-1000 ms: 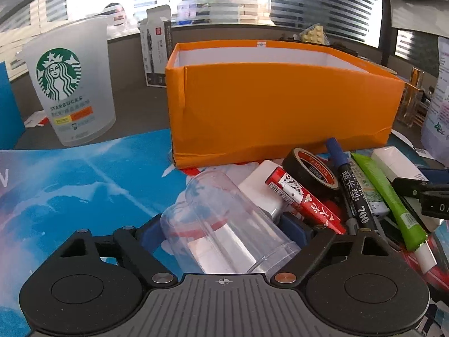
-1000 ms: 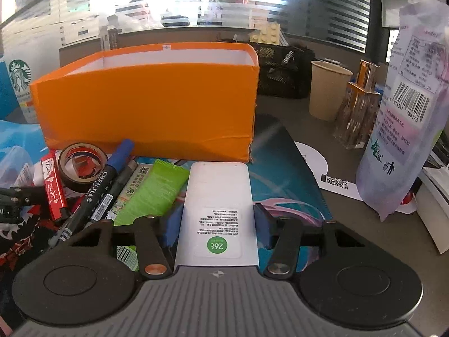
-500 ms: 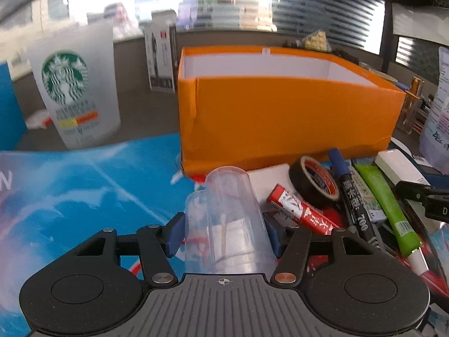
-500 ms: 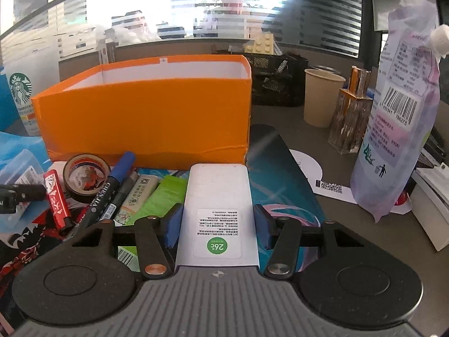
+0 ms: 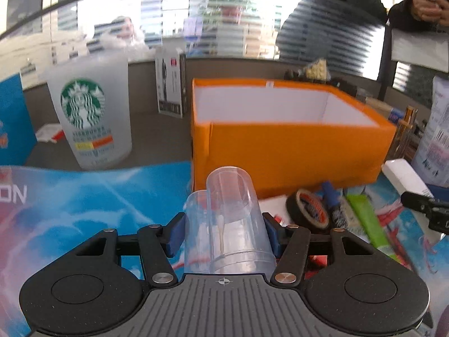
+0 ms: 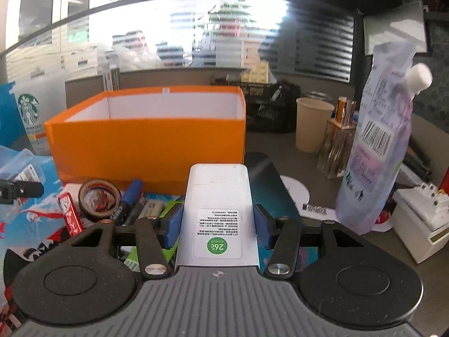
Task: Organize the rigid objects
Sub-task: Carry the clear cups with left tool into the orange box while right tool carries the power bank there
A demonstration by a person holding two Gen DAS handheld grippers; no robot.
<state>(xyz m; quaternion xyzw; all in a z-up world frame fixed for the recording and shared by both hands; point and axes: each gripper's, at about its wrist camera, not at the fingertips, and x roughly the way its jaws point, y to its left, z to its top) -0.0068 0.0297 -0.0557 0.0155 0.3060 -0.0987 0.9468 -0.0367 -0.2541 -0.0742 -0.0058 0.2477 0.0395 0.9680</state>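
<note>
My left gripper (image 5: 223, 231) is shut on a clear plastic container (image 5: 230, 221) and holds it lifted, in front of the open orange box (image 5: 291, 146). My right gripper (image 6: 217, 226) is shut on a white remote control (image 6: 217, 213) with a green sticker, raised in front of the same orange box (image 6: 148, 143). On the mat lie a black tape roll (image 5: 308, 206), a blue marker (image 6: 127, 200), a red tube (image 6: 69, 213) and a green tube (image 5: 367, 219).
A Starbucks cup (image 5: 89, 118) stands left of the box. A tall purple pouch (image 6: 376, 154), a beige cup (image 6: 314, 123) and a white block (image 6: 418, 221) stand to the right. A black crate (image 6: 269, 106) is behind the box.
My left gripper closed on the clear container and lifted it upright off the pile. My right gripper rose with the remote; the box interior now shows in both views.
</note>
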